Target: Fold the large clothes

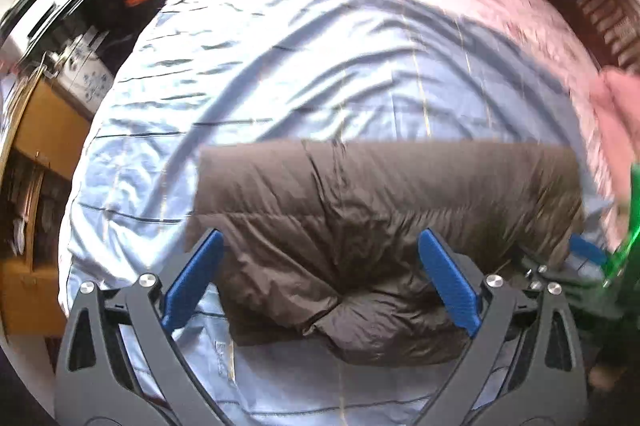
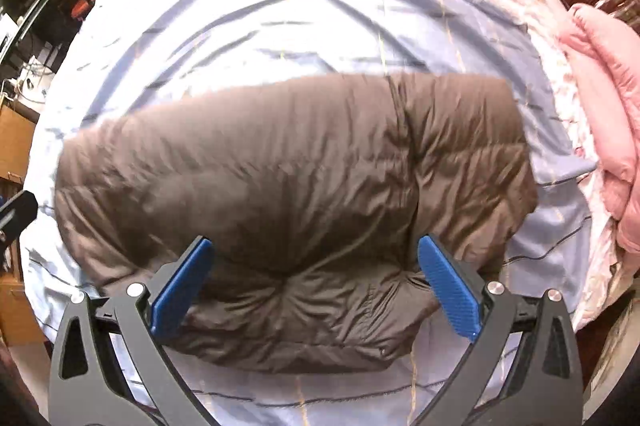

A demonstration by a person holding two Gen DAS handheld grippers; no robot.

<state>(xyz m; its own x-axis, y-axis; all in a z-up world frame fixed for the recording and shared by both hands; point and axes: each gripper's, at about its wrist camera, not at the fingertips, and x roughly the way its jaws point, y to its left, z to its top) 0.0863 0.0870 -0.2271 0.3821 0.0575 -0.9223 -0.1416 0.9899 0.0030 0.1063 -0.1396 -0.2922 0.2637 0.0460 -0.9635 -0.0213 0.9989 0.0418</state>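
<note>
Folded brown puffer jacket (image 2: 280, 178) lying flat on the blue-sheeted bed (image 1: 280, 58), toward its near edge. Left gripper (image 1: 320, 282) above it, blue fingers (image 1: 448, 286) spread wide, nothing held. Right gripper (image 2: 316, 286) likewise gaping, empty, over the jacket. Pink quilt (image 2: 608, 114) bunched at the right.

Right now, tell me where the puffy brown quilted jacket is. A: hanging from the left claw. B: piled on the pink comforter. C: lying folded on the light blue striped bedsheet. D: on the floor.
C: the puffy brown quilted jacket lies as a folded bundle on the light blue striped bedsheet, and both claws are open and hold nothing.
</note>
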